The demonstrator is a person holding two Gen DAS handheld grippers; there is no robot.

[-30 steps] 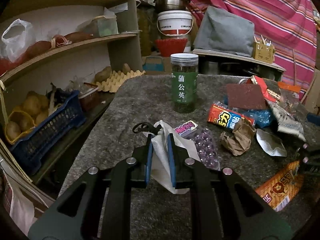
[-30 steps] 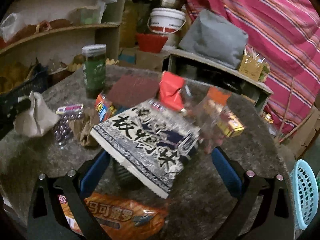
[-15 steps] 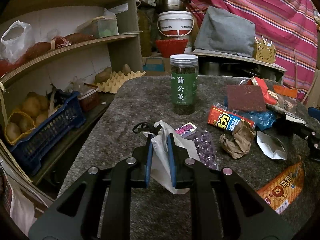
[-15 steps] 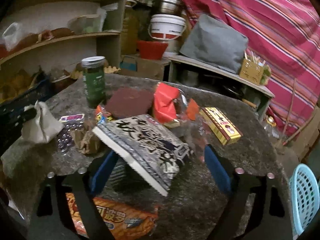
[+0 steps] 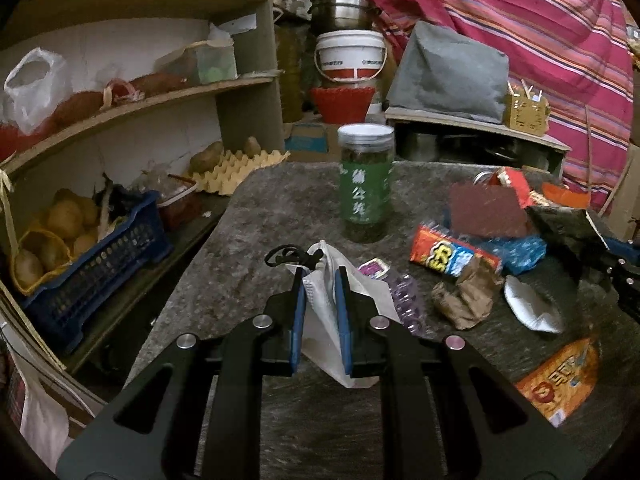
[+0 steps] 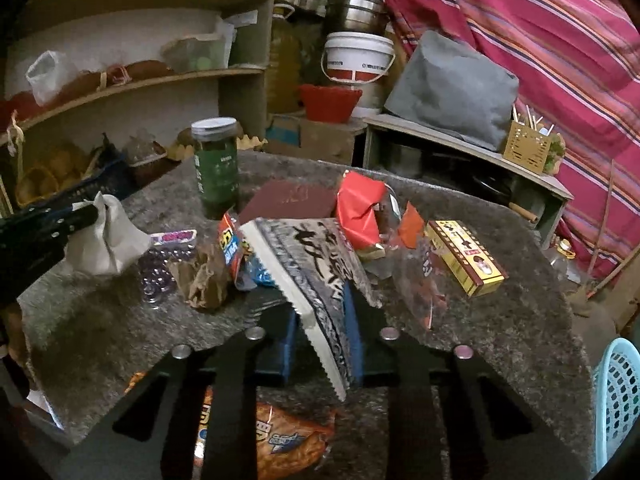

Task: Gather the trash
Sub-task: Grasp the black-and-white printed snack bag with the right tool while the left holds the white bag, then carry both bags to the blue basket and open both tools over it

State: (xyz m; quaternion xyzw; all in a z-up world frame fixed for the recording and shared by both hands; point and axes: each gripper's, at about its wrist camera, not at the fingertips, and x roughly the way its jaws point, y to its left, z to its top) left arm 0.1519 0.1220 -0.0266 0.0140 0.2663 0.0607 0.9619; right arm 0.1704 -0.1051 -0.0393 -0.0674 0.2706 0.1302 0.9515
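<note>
While left tongs (image 5: 320, 312) stay out of it, clenched on a white face mask (image 5: 324, 308) above the counter (image 5: 248, 216), its lower edge is hidden behind the pads; right edge shows only part of the right tongs, blurred. Right wrist view: right tongs (image 6: 320, 344) closing on a black-and-white snack bag (image 6: 316, 280), pads pressing it, bag covering the pads; orange wrapper (image 6: 280, 440) half hidden beneath.

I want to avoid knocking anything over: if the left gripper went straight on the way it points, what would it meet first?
Probably the green-labelled jar standing upright ahead, though depth is unclear. The left gripper is shut on the white bag.
</note>
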